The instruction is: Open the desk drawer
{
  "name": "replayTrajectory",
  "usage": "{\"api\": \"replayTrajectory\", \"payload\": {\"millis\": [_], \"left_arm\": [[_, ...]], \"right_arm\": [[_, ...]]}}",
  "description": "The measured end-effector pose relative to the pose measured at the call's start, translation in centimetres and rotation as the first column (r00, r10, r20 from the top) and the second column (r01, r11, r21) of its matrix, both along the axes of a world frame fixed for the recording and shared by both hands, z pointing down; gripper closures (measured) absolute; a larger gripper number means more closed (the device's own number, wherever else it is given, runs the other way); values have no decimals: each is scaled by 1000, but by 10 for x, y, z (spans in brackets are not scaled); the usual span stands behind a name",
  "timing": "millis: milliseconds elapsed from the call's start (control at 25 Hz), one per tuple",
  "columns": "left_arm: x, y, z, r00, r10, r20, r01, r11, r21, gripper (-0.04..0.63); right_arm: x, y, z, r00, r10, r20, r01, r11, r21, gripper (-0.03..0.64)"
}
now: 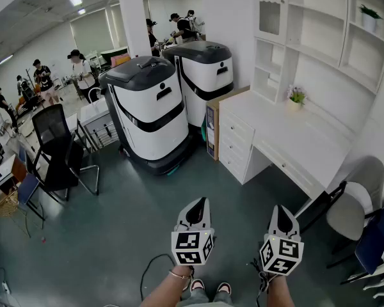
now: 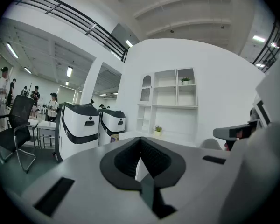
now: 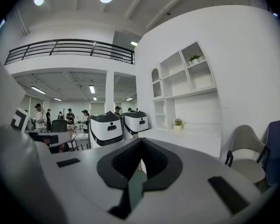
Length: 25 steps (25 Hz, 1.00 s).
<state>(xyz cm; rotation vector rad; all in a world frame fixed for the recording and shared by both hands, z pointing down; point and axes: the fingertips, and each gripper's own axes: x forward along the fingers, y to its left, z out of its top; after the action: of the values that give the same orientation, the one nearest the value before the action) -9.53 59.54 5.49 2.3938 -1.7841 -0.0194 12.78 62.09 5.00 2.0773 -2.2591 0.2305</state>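
Note:
A white desk [image 1: 307, 139] stands against the right wall, with a stack of closed drawers [image 1: 237, 136] at its left end and a flat closed drawer [image 1: 288, 166] under its top. Both grippers hang low over the dark floor, well short of the desk. My left gripper [image 1: 198, 203] is shut and empty, its jaws meeting at the tip [image 2: 140, 140]. My right gripper [image 1: 282, 209] beside it also looks shut with nothing held [image 3: 141, 141]. In the right gripper view the desk top [image 3: 191, 136] lies ahead to the right.
Two large white and black machines [image 1: 150, 110] [image 1: 205, 75] stand left of the desk. A grey chair [image 1: 355, 203] and a blue chair [image 1: 377, 235] sit at the right. A black office chair [image 1: 57, 146] is at the left, with people behind. A cable [image 1: 147, 274] lies on the floor.

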Motion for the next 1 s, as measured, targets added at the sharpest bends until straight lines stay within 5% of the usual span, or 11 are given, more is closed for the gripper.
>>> {"api": "replayTrajectory", "payload": {"millis": [1000], "left_arm": [[-17,-2,6,999,-13,-42,13,1000,-14,577]], "right_arm": [[-3,2,7,998,50,30,-49,999,-14,611]]}}
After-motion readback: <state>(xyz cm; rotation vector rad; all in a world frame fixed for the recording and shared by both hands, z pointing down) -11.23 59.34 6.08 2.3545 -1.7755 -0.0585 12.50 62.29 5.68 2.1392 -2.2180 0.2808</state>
